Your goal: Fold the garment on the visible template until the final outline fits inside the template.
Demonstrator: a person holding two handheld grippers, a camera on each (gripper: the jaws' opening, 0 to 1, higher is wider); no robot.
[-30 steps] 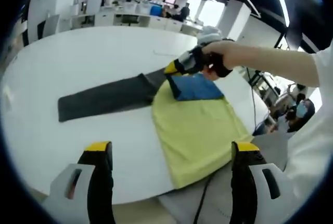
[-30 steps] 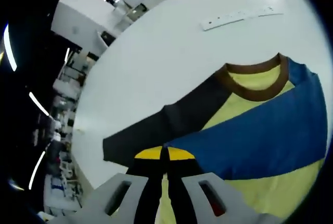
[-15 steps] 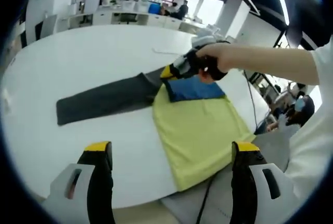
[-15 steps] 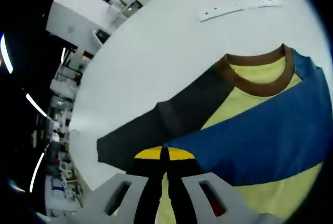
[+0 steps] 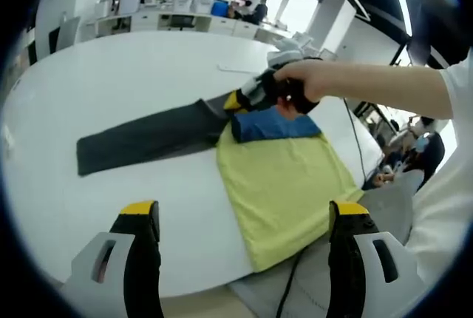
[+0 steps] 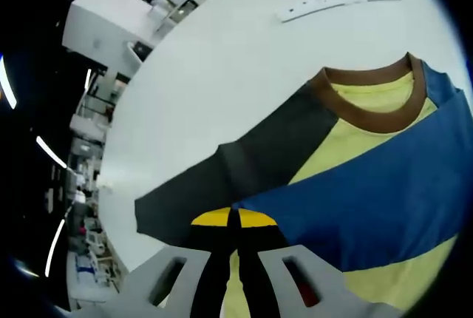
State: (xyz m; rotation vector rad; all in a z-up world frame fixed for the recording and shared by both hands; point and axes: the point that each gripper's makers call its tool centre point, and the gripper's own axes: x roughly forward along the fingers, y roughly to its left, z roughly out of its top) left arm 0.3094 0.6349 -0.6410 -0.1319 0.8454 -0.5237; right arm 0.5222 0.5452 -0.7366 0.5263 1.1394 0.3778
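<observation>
In the right gripper view, the right gripper (image 6: pixel 233 218) is being kept clenched, its yellow-tipped jaws pressed together on the cuff end of the blue sleeve (image 6: pixel 369 200) of the garment (image 6: pixel 347 148). That sleeve is being laid across the yellow front, below the brown collar (image 6: pixel 366 107). Beyond the jaws, the dark grey sleeve (image 6: pixel 229 177) is lying flat, stretched out to the left on the white table (image 6: pixel 236 66). A white strip (image 6: pixel 332 4) is lying on the far part of the table, well apart from the garment.

In the left gripper view, the left gripper (image 5: pixel 244 240) is being held released, its two jaws spread wide and grasping nothing, near the table's near edge. Between them and farther off, the garment (image 5: pixel 284 185) is lying on the table (image 5: pixel 111 74), its yellow hem reaching the near right edge. The right gripper (image 5: pixel 238 100) is being held by a hand (image 5: pixel 299 85) at the garment's far end, with the blue sleeve (image 5: pixel 270 126) folded under it. The dark grey sleeve (image 5: pixel 140 137) is stretching away to the left. A grey cloth (image 5: pixel 384 214) is hanging off the table at the near right. Office desks (image 5: pixel 185 22) are standing in the background.
</observation>
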